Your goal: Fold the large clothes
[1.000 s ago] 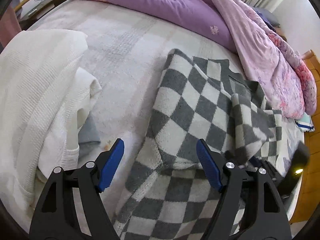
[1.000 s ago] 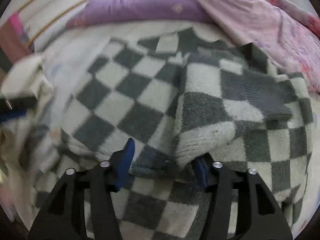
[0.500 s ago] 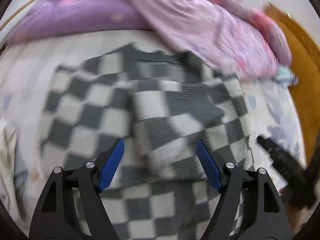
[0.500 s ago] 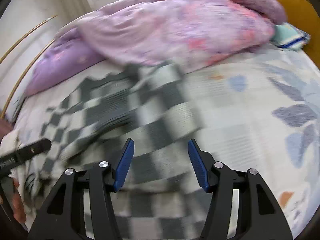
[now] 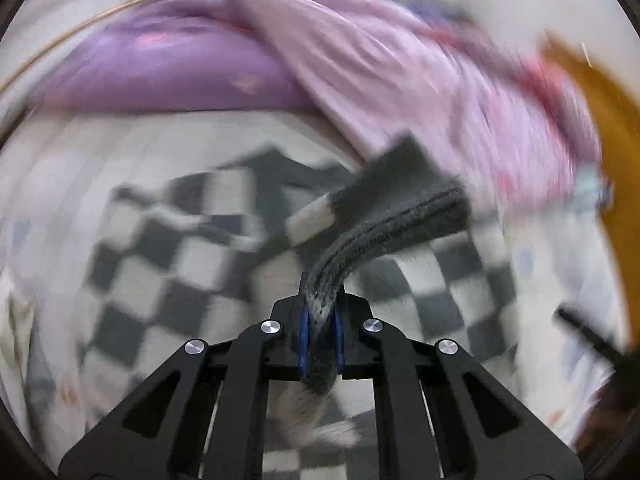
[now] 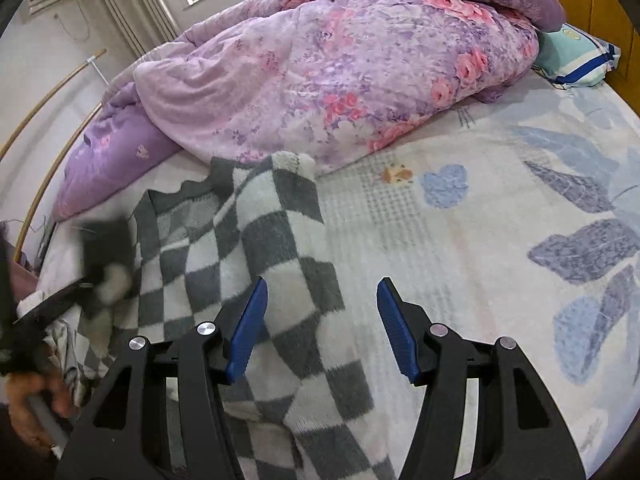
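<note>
Since a moment ago the left gripper [image 5: 319,344] has just closed on the checkered sweater's [image 6: 280,264] dark edge on the bed [image 6: 480,208] – right gripper [image 6: 320,328] spread over it – so lift evenly.

The left claw [image 5: 320,340] is seen pointed steeply downward, its jaws having just closed; a bunched fold of the checked sweater [image 5: 384,220] is pinched between the blue pads [image 5: 305,340], the cloth running off toward 1 o'clock. The right claw [image 6: 320,320] is also angled downward, its jaws held partly apart with nothing gripped. In the right wrist view, at 8 o'clock, the hand [image 6: 28,404] carrying the left claw is glimpsed, blurred.
</note>
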Demonstrator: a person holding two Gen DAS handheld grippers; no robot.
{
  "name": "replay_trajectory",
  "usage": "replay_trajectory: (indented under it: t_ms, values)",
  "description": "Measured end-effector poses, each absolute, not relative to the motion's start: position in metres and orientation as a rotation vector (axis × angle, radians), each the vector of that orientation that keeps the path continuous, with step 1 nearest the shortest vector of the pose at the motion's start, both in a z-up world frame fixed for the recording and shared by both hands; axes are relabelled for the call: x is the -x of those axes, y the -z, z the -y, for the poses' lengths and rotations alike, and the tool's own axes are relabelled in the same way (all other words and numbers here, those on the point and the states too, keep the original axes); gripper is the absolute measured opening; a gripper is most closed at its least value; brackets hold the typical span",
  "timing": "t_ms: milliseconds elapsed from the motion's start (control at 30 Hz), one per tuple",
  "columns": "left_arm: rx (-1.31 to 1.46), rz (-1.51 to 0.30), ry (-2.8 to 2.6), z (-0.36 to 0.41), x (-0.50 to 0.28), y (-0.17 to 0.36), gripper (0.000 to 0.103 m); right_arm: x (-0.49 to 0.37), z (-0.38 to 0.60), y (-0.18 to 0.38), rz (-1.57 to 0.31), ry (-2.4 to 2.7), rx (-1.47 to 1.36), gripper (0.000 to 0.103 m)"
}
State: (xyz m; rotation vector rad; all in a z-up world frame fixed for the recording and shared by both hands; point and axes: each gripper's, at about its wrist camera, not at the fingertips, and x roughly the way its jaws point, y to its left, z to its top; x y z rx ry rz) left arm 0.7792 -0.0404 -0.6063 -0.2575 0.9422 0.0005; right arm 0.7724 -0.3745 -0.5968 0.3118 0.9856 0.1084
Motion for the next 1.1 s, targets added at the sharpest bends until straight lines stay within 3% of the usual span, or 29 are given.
replay_trajectory:
  t_ms: [133, 267, 333, 400, 467, 533, 667, 967, 1000, 1033, 1100]
  values:
    - [0.455, -0.979, -0.144, -0.044, -0.754, 0.624, 0.010, -0.788, 0.365, 0.601, -0.991, -0.131, -0.365, 0.057]
    - [0.582, -1.177, -0.267, -0.081, -0.734, 0.683, 0.023, -0.808, 0.352, 0.606, -0.992, -0.130, -0.377, 0.063]
    - [0.671, -1.168, -0.243, -0.091, -0.726, 0.692, 0.027, -0.822, 0.346, 0.609, -1.004, -0.116, -0.386, 0.064]
    - [0.672, -1.149, -0.237, -0.095, -0.724, 0.685, 0.035, -0.835, 0.340, 0.608, -1.001, -0.121, -0.385, 0.066]
    - [0.684, -1.098, -0.237, -0.103, -0.724, 0.670, 0.056, -0.849, 0.337, 0.608, -1.009, -0.116, -0.403, 0.069]
    - [0.676, -1.031, -0.255, -0.113, -0.726, 0.651, 0.067, -0.863, 0.336, 0.609, -1.017, -0.115, -0.429, 0.070]
    - [0.590, -0.980, -0.339, -0.123, -0.748, 0.631, 0.077, -0.895, 0.335, 0.623, -1.077, -0.078, -0.500, 0.072]
    - [0.449, -1.206, -0.249, -0.143, -0.863, 0.684, 0.077, -0.954, 0.345, 0.684, -1.307, 0.067, -0.497, 0.072]
    - [0.451, -1.211, -0.245, -0.146, -0.869, 0.688, 0.077, -0.957, 0.351, 0.691, -1.317, 0.057, -0.523, 0.067]
    - [0.439, -1.225, -0.231, -0.146, -0.877, 0.692, 0.077, -0.960, 0.354, 0.695, -1.322, 0.039, -0.536, 0.055]
    - [0.398, -1.241, -0.227, -0.146, -0.888, 0.702, 0.075, -0.964, 0.358, 0.698, -1.318, -0.001, -0.533, 0.045]
